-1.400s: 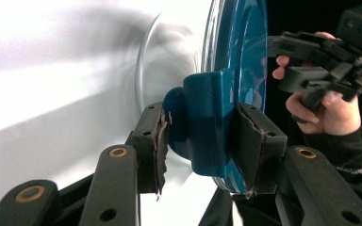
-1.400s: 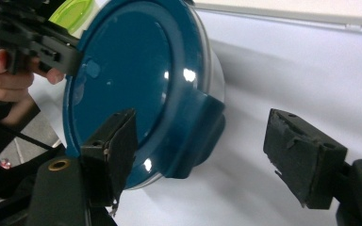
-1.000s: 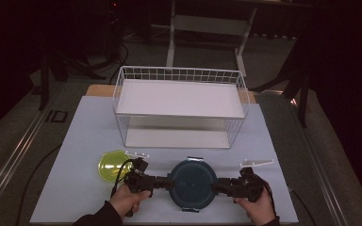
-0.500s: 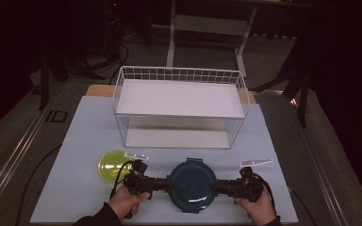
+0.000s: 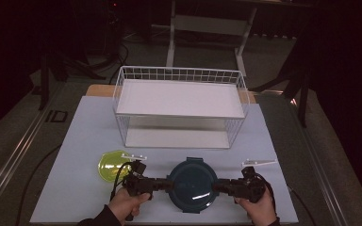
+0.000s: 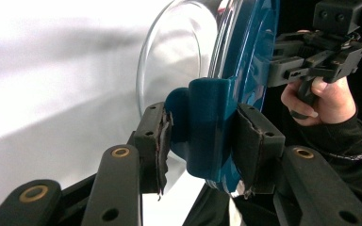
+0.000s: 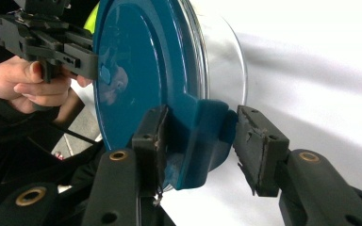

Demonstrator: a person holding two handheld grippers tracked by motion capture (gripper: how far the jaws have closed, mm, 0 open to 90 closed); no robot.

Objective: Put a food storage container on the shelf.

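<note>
Lidded glass container point(image 5: 192, 185) sits on desk point(image 5: 75, 141), near front edge. Left claw point(image 5: 168, 183) clamps its latch tab. Right claw point(image 5: 215, 187), just been closing, half-open: one pad off opposite tab. Seat both pads squarely first.

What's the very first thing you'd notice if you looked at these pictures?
The round glass container with a dark blue clip-on lid at the near edge of the table, with the left gripper and right gripper at the lid's opposite side clips. Behind it stands a big white wire basket rack with a flat white shelf, and a bright yellow-green bowl sits left of the container.
</note>
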